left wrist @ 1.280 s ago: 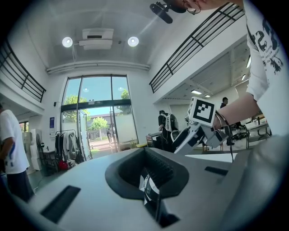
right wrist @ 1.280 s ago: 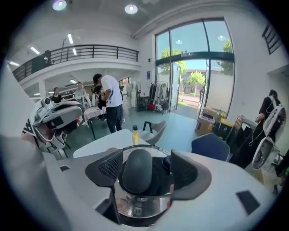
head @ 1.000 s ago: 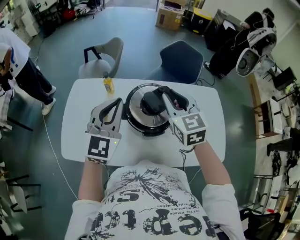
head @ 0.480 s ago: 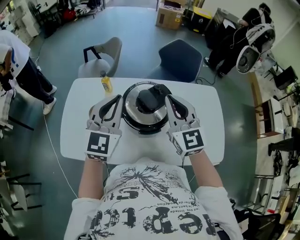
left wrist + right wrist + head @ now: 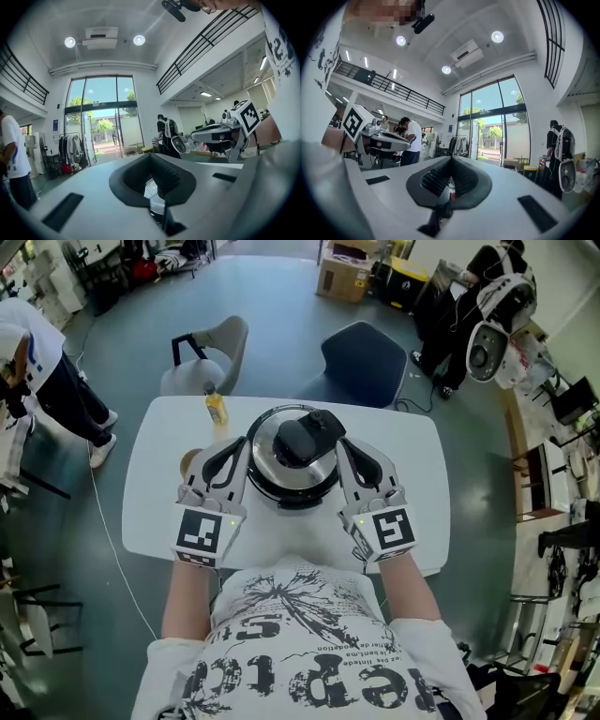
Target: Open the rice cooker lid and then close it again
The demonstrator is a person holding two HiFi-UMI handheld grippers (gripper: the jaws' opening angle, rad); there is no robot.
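Nearest the person, the left gripper [image 5: 236,444] and the right gripper [image 5: 347,444] point away over the white table [image 5: 155,493], each with its jaws pressed together on nothing. Just between them the rice cooker [image 5: 291,486] stands mid-table with its lid [image 5: 302,442] down. Beyond, a small yellow bottle [image 5: 217,410] stands near the far edge, then a grey chair [image 5: 214,348] and a dark blue chair [image 5: 364,357].
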